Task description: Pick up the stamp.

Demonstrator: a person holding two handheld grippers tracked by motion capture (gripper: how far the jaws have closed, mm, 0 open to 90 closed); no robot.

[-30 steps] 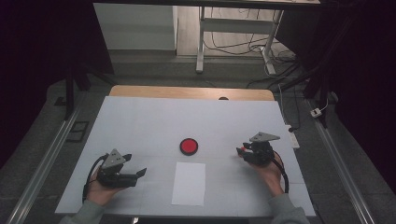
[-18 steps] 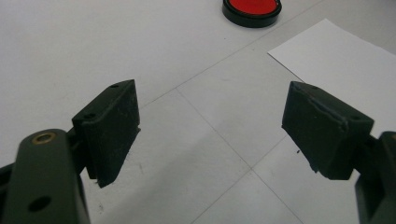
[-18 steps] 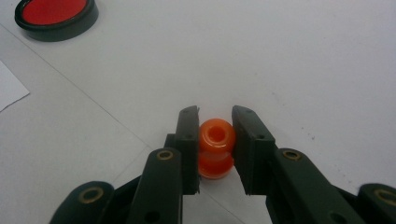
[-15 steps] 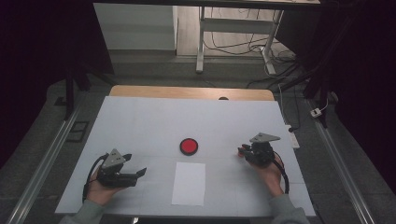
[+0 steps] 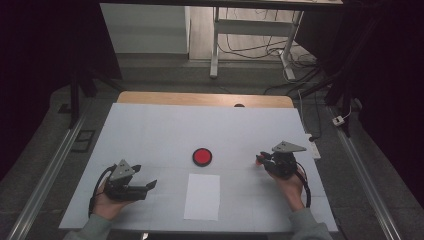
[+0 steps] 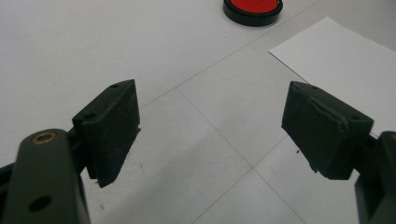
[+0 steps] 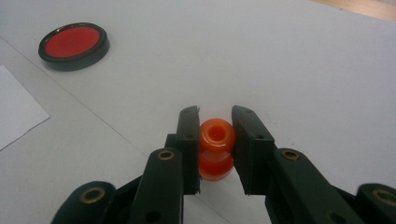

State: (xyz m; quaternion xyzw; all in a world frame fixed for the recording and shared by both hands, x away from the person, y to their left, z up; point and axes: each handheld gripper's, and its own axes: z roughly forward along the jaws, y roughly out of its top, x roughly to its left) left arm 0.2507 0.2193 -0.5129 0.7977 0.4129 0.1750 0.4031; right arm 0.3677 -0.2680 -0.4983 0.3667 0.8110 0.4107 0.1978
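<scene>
My right gripper (image 7: 215, 119) (image 5: 260, 159) is shut on a small orange spool-shaped piece (image 7: 215, 147), squeezed upright between the two black pads just above the table; its jaws have just been closing on it. A red round disc with a black rim (image 5: 202, 156) (image 7: 74, 45) (image 6: 252, 7) lies at the table's middle, left of that gripper. A white sheet of paper (image 5: 202, 196) (image 6: 345, 58) lies in front of the disc. My left gripper (image 5: 150, 185) (image 6: 210, 126) rests low at the front left, jaws wide open with nothing between them, pointing toward the paper.
The white table cover (image 5: 165, 130) has faint seam lines. A wooden edge (image 5: 200, 99) shows at the far side, with a metal table frame and cables (image 5: 260, 45) on the floor beyond. Metal rails (image 5: 45, 175) run along both sides.
The right gripper's jaws have closed together on the orange piece. Both hands stayed where they were, and the left gripper is unchanged.
</scene>
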